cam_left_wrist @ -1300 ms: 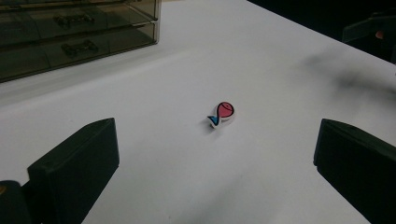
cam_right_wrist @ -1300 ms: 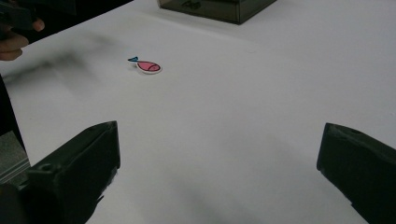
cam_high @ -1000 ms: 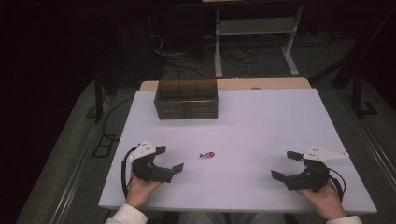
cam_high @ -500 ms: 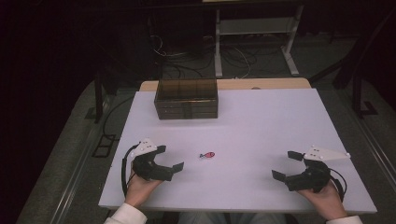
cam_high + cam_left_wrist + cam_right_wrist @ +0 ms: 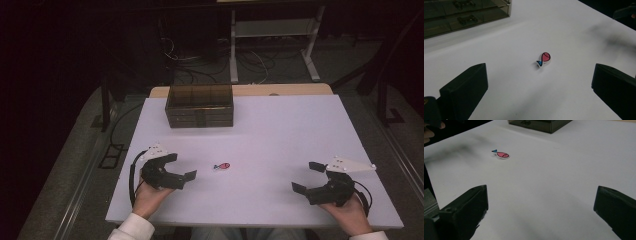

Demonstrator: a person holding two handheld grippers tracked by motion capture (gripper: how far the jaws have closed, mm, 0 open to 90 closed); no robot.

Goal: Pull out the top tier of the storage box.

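A small pink fish-shaped piece with a blue tail (image 5: 222, 166) (image 5: 543, 59) (image 5: 502, 154) lies flat on the white table (image 5: 280, 135), near its front middle. My left gripper (image 5: 183, 168) rests at the front left, open, its jaws pointing right toward the fish, a short way from it. My right gripper (image 5: 308, 177) rests at the front right, open and holding nothing, its jaws pointing left, much farther from the fish. A dark see-through drawer box (image 5: 200, 106) (image 5: 461, 15) (image 5: 541, 124) stands at the table's back left, drawers closed.
Beyond the table's far edge the floor holds cables and a white stand's legs (image 5: 272, 45). A wooden strip (image 5: 280, 90) shows behind the white top. Bare white surface stretches between the box and both grippers.
The left gripper has edged slightly rightward toward the fish. The right gripper and the fish stay where they were.
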